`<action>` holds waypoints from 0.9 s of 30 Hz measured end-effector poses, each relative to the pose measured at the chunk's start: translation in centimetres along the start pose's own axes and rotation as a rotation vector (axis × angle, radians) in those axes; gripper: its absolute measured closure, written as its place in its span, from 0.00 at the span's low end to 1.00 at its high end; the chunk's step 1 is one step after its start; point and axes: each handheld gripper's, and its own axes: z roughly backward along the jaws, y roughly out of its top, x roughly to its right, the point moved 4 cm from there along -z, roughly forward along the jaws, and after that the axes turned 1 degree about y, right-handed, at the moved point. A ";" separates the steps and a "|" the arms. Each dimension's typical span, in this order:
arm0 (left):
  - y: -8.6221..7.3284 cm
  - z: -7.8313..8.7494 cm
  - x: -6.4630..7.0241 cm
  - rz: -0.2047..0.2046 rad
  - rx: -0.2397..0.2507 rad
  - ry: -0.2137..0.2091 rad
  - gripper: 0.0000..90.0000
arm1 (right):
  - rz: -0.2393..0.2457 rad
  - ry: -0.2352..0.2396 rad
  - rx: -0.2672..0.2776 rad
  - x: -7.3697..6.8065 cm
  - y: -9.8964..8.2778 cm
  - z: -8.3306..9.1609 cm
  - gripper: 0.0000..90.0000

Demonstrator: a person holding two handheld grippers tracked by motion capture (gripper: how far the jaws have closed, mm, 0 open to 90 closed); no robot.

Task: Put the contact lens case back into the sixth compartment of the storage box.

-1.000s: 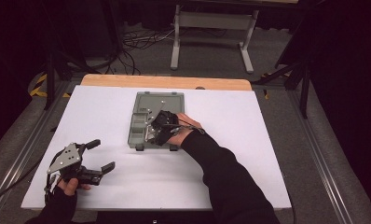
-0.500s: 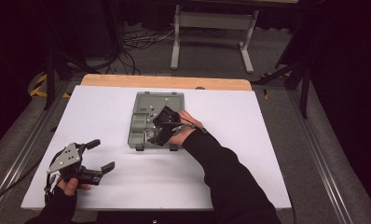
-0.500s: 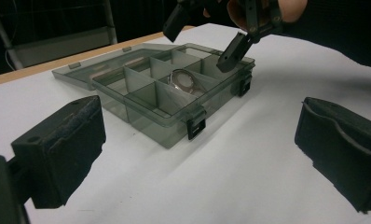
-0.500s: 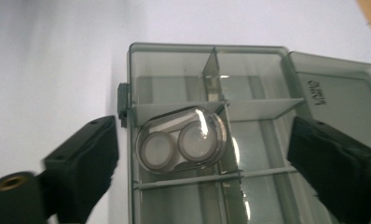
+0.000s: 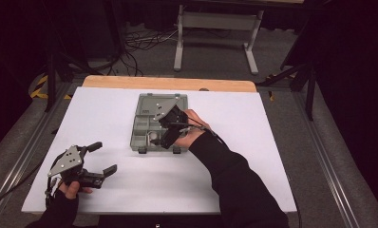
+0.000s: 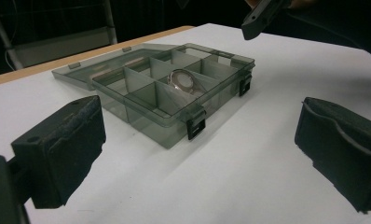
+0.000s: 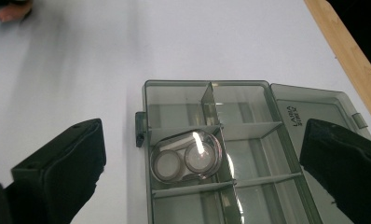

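Evidently, the small glassy lens case (image 7: pixel 187 161) (light, slippery, best taken by its rim) was seen in the open organizer box (image 5: pixel 142 124), beneath the right tool (image 5: pixel 164 138), spread wide and empty.

1. White surface (image 5: pixel 253 156) with a wooden strip (image 5: pixel 168 83) along its far edge.
2. Grey metal stand (image 5: pixel 218 21) on the floor beyond.
3. Loose cables (image 5: pixel 144 40) beside the stand.

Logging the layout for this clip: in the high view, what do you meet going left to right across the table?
Left gripper → grey compartment box with its lid open → right gripper, held over the box → bare white tabletop.
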 end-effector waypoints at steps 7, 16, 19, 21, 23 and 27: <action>0.0 0.0 -0.1 -0.002 0.000 0.002 0.03 | 0.012 -0.013 0.029 -0.6 0.4 1.3 0.01; 0.0 0.0 -0.1 -0.004 -0.004 0.003 0.03 | 0.013 -0.028 0.060 -1.3 0.1 2.9 0.01; 0.0 0.0 -0.1 -0.004 -0.003 0.004 0.03 | 0.015 -0.031 0.068 -1.5 0.0 3.5 0.01; 0.0 0.0 -0.1 -0.004 -0.003 0.004 0.03 | 0.016 -0.032 0.078 -1.7 0.0 3.9 0.01; 0.0 0.0 -0.1 -0.004 -0.004 0.003 0.03 | 0.020 -0.035 0.081 -1.8 -0.1 4.3 0.01; 0.0 0.0 -0.1 -0.004 -0.004 0.004 0.03 | 0.015 -0.045 0.086 -2.2 -0.5 5.1 0.01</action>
